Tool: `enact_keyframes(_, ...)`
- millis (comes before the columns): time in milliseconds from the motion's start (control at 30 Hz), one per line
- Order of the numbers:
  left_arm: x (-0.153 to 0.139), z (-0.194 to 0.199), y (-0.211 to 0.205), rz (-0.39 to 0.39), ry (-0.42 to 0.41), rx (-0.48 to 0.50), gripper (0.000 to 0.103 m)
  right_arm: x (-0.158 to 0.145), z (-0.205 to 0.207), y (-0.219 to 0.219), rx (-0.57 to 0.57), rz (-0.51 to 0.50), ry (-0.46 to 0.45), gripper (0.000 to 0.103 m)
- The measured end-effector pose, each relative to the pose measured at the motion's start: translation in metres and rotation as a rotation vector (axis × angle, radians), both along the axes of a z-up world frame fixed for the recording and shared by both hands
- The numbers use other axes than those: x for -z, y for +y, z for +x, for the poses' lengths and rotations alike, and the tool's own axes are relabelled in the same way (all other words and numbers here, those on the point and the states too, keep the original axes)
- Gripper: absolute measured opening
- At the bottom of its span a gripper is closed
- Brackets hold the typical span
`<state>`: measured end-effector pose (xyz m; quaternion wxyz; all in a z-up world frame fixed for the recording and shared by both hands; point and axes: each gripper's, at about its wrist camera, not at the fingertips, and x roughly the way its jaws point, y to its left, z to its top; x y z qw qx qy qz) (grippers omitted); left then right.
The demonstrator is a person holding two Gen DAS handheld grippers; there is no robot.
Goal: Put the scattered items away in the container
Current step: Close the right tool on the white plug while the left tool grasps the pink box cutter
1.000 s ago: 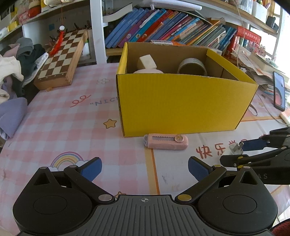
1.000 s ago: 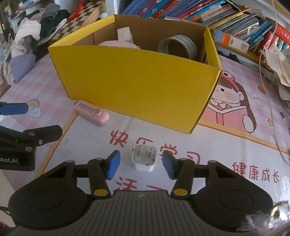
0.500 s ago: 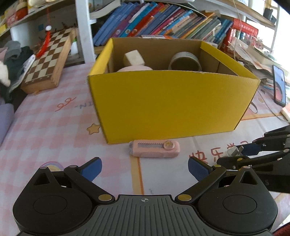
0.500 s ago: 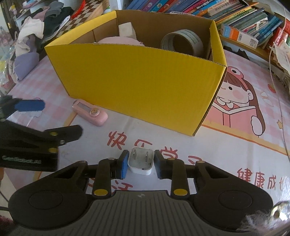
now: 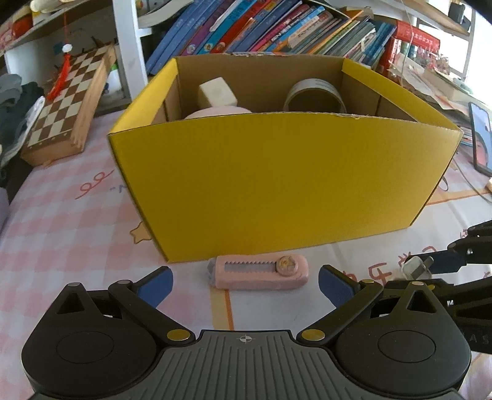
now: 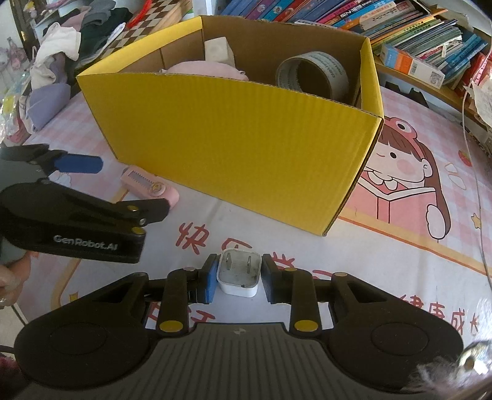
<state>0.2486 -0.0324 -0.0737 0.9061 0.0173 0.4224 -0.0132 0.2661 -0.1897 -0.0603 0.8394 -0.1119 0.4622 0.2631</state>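
Observation:
A yellow cardboard box [image 5: 286, 184] stands on the table; it also shows in the right wrist view [image 6: 246, 129]. Inside it are a tape roll [image 5: 313, 95], a white block [image 5: 216, 94] and a pink item [image 6: 206, 69]. A pink utility knife [image 5: 259, 272] lies against the box's front wall, between the fingers of my open left gripper [image 5: 246, 284]. My right gripper [image 6: 238, 277] is shut on a white plug adapter [image 6: 240, 272], just off the table. The adapter also shows in the left wrist view [image 5: 415, 266].
A chessboard [image 5: 69, 101] leans at the back left by piled clothes [image 6: 55, 61]. Bookshelves [image 5: 276, 27] run behind the box. A phone [image 5: 479, 138] and cables lie at the right. The tablecloth [image 6: 399, 190] has cartoon prints.
My right gripper closed on the white adapter. My left gripper moved forward and right, so the pink knife now lies between its open fingers, close to the box.

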Motion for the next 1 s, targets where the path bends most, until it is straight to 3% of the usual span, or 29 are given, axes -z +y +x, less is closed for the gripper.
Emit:
enact_keyframes(600, 0.0096, 0.0051, 0.0009, 0.001, 0.011, 0.010, 0.092, 0.0014, 0.0009, -0.0018, -0.007, -0.016, 0.000, 0.030)
enact_keyframes(800, 0.0074, 0.0028, -0.0006, -0.002, 0.000, 0.030, 0.080, 0.0014, 0.0003, -0.0023, -0.007, -0.016, 0.004, 0.030)
enact_keyframes(1000, 0.0060, 0.0006, -0.0006, -0.005, 0.006, 0.025, 0.078, 0.0013, -0.0008, -0.0020, -0.009, -0.018, -0.003, 0.030)
